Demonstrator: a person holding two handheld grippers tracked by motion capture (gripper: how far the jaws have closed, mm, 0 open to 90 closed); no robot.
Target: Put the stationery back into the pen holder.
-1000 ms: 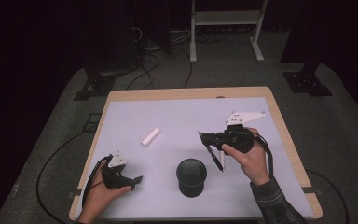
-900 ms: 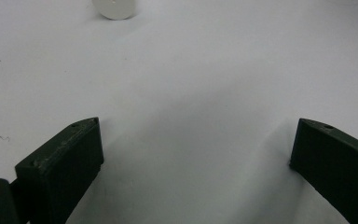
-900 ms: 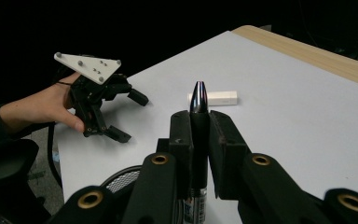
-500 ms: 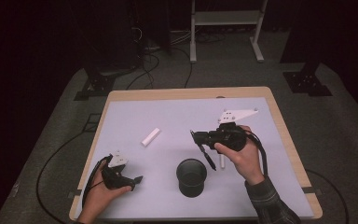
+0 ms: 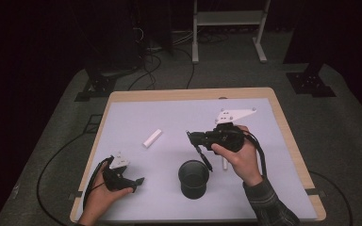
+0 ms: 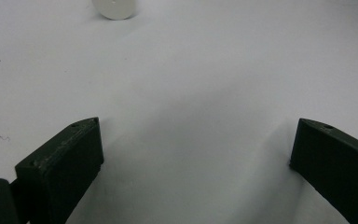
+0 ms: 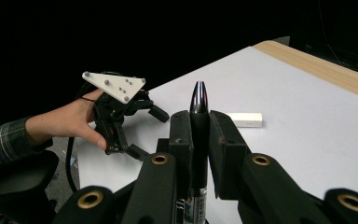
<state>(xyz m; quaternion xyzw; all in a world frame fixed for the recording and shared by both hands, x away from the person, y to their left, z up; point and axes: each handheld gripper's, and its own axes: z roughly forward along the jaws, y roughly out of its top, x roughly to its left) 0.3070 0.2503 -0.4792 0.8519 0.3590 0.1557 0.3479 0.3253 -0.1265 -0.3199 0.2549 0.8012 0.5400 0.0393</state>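
My right gripper is shut on a black pen with a silver tip. In the high view the pen slants down toward the rim of a black cup at the front middle of the table. The right gripper view has the pen standing upright between the right gripper's jaws. My left gripper rests at the front left of the table, open and holding nothing. In its own view the left gripper has its jaws wide apart over bare white table.
A small white block lies on the white mat left of centre. A white stick lies under the right hand. A white round object is at the top of the left gripper view. The wooden table edge runs along the right.
The right gripper has moved left with the pen, closer to the black cup. The left gripper has stayed where it was.
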